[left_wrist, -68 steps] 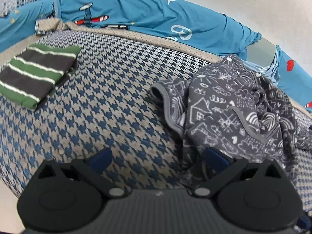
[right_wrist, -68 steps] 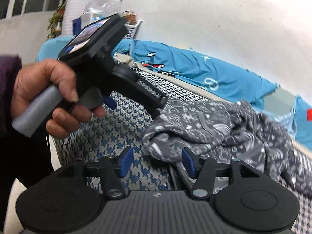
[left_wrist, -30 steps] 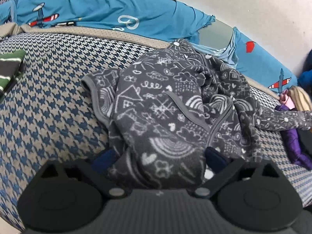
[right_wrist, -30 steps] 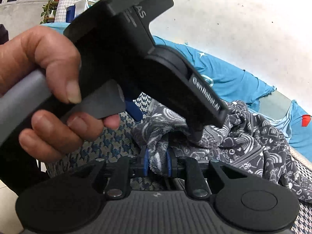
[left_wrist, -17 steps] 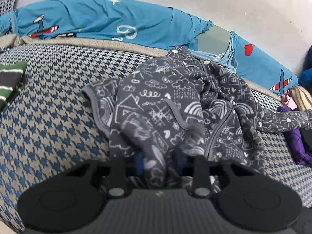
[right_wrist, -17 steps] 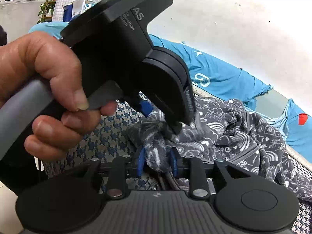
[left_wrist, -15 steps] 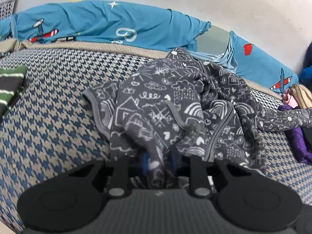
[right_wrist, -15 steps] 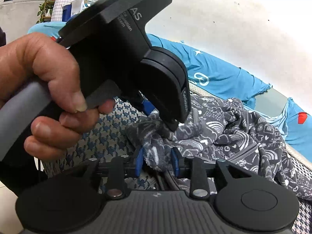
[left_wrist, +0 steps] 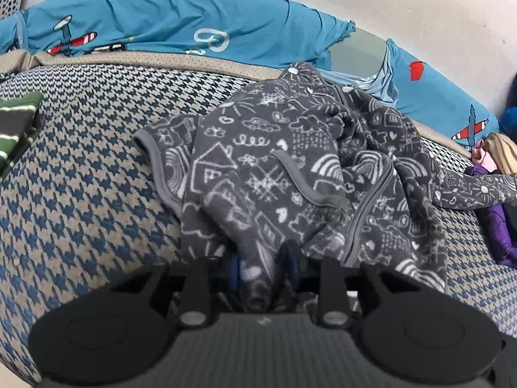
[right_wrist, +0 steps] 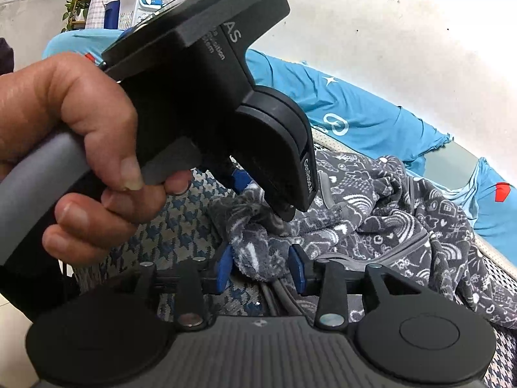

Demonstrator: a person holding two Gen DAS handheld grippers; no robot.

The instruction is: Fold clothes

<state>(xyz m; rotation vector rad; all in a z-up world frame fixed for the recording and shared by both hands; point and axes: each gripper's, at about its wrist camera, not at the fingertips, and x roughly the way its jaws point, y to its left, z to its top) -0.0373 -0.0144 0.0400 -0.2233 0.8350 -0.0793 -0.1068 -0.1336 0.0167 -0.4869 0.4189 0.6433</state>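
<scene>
A crumpled grey fleece garment [left_wrist: 274, 168] with white doodle print lies on the blue houndstooth cushion [left_wrist: 80, 177]. My left gripper [left_wrist: 261, 268] is shut on a bunched fold at its near edge. In the right wrist view a hand [right_wrist: 80, 129] holds that left gripper [right_wrist: 281, 215], whose tip pinches the garment [right_wrist: 387, 226]. Just below it, my right gripper [right_wrist: 261, 271] stands open. Its blue pads [right_wrist: 223, 270] are spread, and a fold of the same bunch hangs loosely between them.
A folded green-striped garment [left_wrist: 16, 123] lies at the cushion's left edge. A blue airplane-print sheet [left_wrist: 194, 32] runs along the back against the white wall. Purple clothing [left_wrist: 497, 226] lies at the far right. A white basket [left_wrist: 13, 0] shows at the top left.
The left gripper moved onto the grey garment and closed on its near edge. The right gripper, tight on the same bunch a second ago, has spread its pads apart.
</scene>
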